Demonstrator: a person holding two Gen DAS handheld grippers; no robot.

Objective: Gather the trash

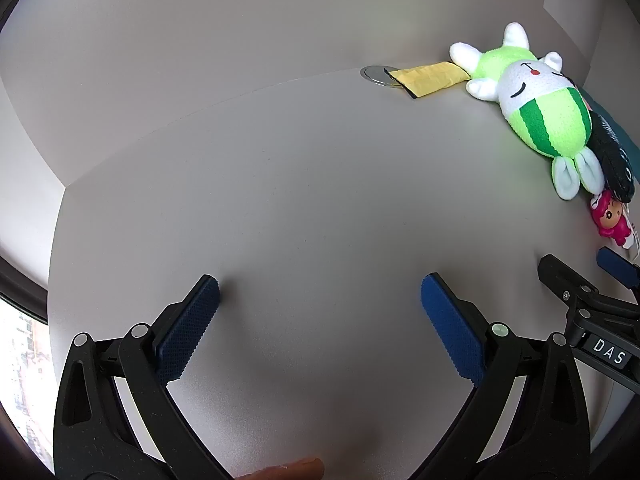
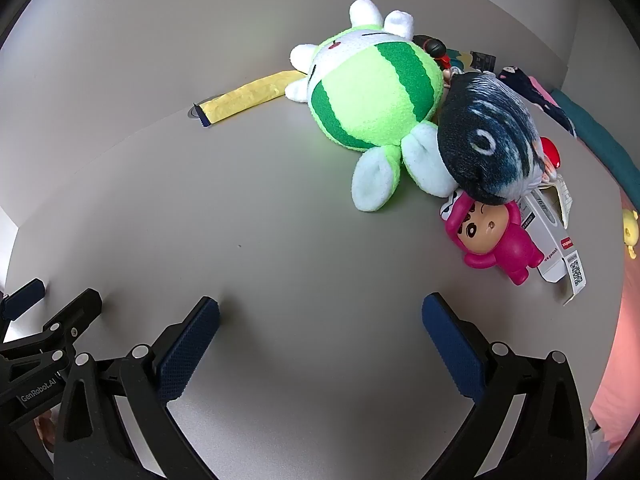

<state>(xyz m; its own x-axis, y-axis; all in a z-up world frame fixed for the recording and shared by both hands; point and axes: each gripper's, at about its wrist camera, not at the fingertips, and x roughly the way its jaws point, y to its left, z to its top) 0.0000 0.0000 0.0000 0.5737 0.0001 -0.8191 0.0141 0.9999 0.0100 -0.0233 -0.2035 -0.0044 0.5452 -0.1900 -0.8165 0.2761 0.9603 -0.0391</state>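
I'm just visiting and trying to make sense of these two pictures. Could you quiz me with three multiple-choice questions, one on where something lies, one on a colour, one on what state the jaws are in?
1. Where is the yellow wrapper?
A. on the white box
B. on the table, one end over the round metal cap, the other by the green plush
C. between the right gripper's jaws

2. What colour is the small doll's suit?
A. pink
B. blue
C. orange

3. How do both grippers stand?
A. both shut on trash
B. one open, one shut
C. both open, holding nothing

Answers:
1 B: the wrapper runs from the metal cap to the green plush.
2 A: the doll beside the white box is pink.
3 C: the left gripper and the right gripper show only bare table between wide jaws.
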